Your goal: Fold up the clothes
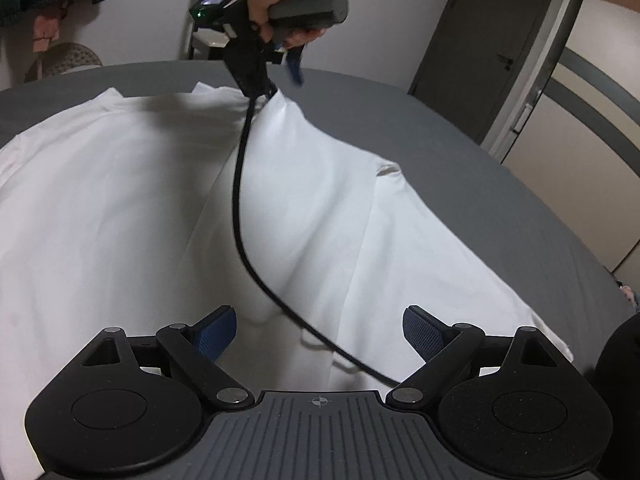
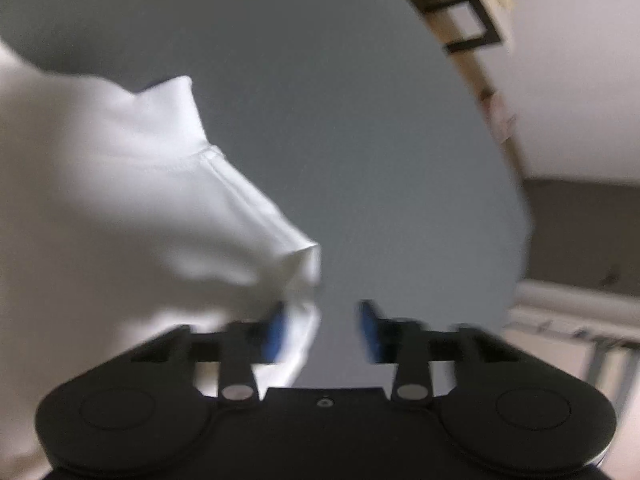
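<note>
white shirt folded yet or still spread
Partly folded: the white shirt has its right side lifted inward, left side flat on the grey table.

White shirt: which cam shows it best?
Left wrist. It shows the white shirt spread across the grey table, far edge raised at the right gripper. Right wrist shows only a blurred hem by its open fingers.
</note>
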The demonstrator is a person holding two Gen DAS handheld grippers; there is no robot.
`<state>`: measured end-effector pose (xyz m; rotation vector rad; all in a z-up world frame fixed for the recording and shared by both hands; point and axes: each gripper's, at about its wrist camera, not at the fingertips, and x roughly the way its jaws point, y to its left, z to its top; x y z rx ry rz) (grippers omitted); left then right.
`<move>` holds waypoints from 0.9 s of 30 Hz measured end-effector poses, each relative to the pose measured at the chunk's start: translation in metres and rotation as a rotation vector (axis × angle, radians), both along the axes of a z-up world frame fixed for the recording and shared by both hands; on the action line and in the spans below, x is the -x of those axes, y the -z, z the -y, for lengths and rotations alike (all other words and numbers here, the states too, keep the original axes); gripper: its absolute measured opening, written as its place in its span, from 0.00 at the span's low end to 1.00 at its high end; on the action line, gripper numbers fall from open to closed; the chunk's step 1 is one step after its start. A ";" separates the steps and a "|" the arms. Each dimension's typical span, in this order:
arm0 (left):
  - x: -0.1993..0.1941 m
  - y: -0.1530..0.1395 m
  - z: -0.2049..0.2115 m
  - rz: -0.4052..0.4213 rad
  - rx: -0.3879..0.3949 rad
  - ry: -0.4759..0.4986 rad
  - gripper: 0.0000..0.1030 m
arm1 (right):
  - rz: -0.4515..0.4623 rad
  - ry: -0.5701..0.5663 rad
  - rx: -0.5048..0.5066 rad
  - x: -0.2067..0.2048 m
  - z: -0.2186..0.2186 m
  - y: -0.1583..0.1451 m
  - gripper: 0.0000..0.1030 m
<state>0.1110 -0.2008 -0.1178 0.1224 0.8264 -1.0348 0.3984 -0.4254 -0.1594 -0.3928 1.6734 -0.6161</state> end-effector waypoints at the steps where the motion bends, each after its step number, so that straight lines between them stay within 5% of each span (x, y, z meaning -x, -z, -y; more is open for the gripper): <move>1: 0.000 0.000 0.000 0.000 0.000 -0.004 0.88 | 0.015 0.010 -0.014 0.000 0.002 0.000 0.08; 6: -0.005 0.007 0.001 -0.032 -0.050 -0.026 0.88 | 0.096 0.029 0.066 0.000 0.018 -0.006 0.06; 14: -0.007 0.014 0.008 -0.006 -0.132 0.048 0.88 | 0.377 0.222 -0.116 0.029 0.058 -0.023 0.26; 18: -0.001 0.013 0.010 0.035 -0.191 0.102 0.88 | 0.612 0.193 -0.194 0.054 0.072 -0.067 0.85; 20: 0.003 0.012 0.010 0.053 -0.217 0.123 0.88 | 0.700 0.194 -0.215 0.069 0.080 -0.086 0.84; 23: 0.005 0.009 0.007 0.060 -0.246 0.150 0.88 | 0.687 0.195 -0.236 0.092 0.089 -0.088 0.77; 27: -0.001 -0.001 -0.014 -0.007 -0.250 0.119 0.88 | 0.735 0.191 -0.403 0.137 0.081 -0.077 0.42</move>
